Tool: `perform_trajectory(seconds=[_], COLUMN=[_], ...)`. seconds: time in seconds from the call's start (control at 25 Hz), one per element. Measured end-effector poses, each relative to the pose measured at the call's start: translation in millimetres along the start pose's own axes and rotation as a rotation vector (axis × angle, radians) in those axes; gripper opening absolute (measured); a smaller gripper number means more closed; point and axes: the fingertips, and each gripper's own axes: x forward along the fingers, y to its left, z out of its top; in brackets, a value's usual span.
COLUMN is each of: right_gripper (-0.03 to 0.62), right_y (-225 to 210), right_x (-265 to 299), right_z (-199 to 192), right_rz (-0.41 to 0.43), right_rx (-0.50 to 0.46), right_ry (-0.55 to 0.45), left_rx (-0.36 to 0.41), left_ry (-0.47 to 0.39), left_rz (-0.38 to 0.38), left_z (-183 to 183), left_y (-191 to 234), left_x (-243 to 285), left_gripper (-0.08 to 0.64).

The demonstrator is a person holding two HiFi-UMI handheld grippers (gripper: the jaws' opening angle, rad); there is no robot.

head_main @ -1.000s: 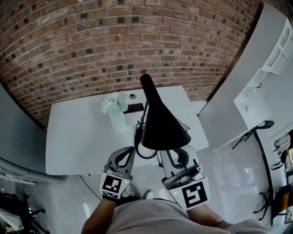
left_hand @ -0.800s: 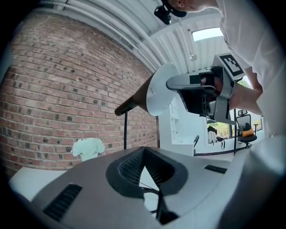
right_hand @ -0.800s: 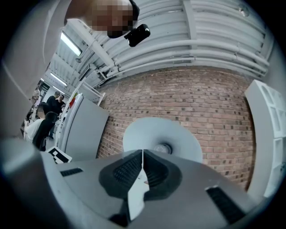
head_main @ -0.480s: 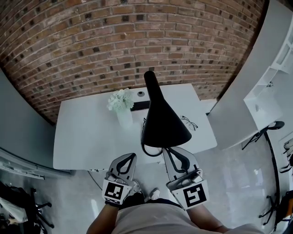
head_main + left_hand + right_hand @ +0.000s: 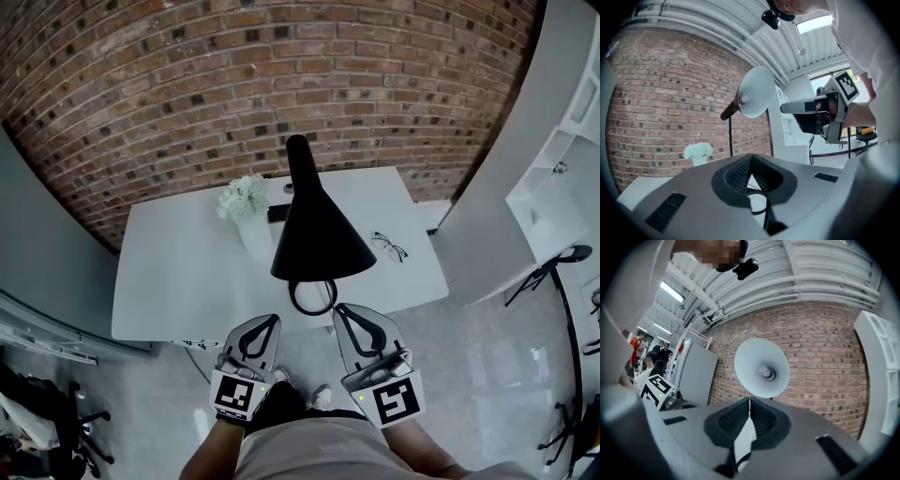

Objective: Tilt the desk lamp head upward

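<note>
The lamp head (image 5: 317, 239) hangs over the worktop (image 5: 178, 281), seemingly farther from both grippers than before. The left gripper (image 5: 266, 321) and right gripper (image 5: 341, 311) hold nothing, jaws closed.

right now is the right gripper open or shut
Shut. The right gripper shows jaws meeting at the tips, nothing between them; the lamp head is beyond, not touched.
</note>
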Motion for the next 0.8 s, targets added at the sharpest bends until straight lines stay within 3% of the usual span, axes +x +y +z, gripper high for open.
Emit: perform_trajectory(seconds=[0.8], right_gripper=[0.018], right_y=[11.4], right_x=[2.2], right_z=[-1.4], right_rz=[0.078], right_rx=[-0.002], right_ry=[-0.013], left_rx=[0.035], left_ry=[0.039], left_rz=[0.026], left_z=[-12.6], left_y=[-7.3], left_x=[-5.1], left_gripper=[0.008])
